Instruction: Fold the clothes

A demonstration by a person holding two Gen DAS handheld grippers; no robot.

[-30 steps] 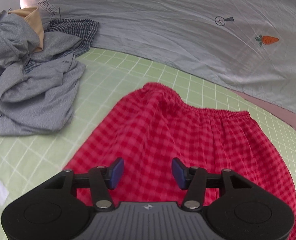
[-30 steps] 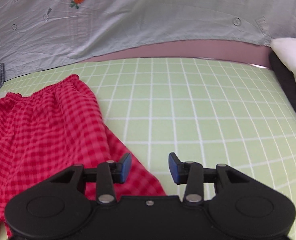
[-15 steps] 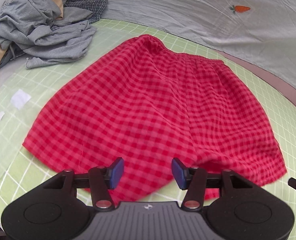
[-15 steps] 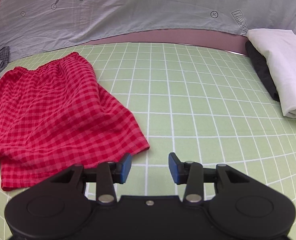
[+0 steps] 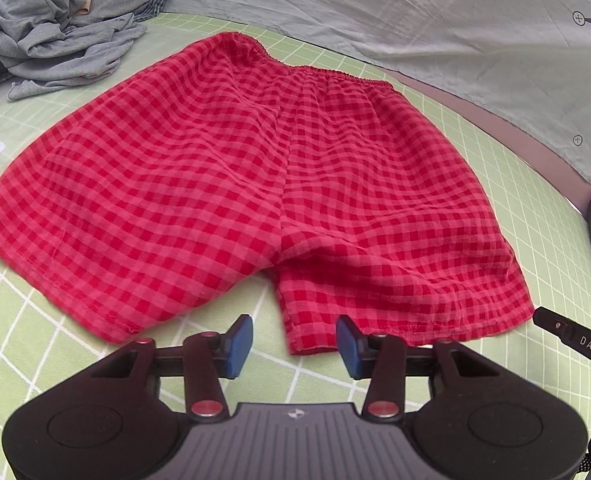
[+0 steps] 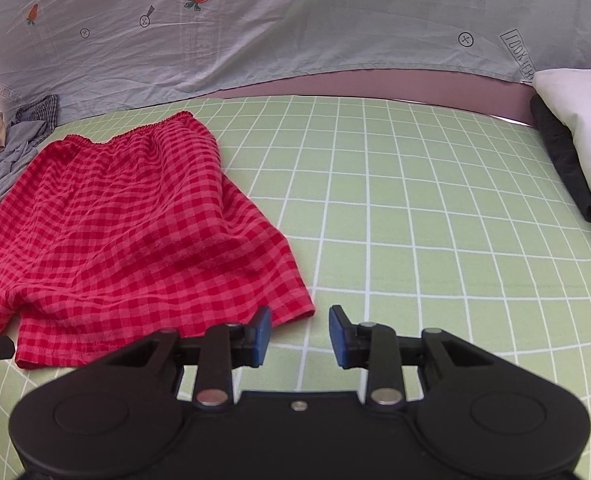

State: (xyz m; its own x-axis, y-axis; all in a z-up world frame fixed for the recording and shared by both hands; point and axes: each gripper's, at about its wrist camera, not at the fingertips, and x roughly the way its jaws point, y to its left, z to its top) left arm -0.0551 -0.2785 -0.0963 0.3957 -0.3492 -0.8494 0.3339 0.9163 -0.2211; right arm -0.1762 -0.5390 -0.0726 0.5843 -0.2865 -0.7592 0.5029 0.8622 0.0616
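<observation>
Red-and-pink checked cotton shorts (image 5: 255, 168) lie flat on the green gridded counter (image 6: 415, 220), hems just ahead of both tongs; left tongs (image 5: 293, 346) and right tongs (image 6: 300, 336) are closing, pinching nothing; best to take each outer hem corner squarely before lifting.

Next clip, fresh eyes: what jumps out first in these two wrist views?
The red checked shorts dominate, spread flat on the green grid mat, waistband at the far side and leg hems nearest the cameras. Behind them hangs a pale sheet with carrot prints, and a heap of grey clothes sits at the far left. Both the left gripper and the right gripper are closing just short of the hem, nothing between their jaws.
</observation>
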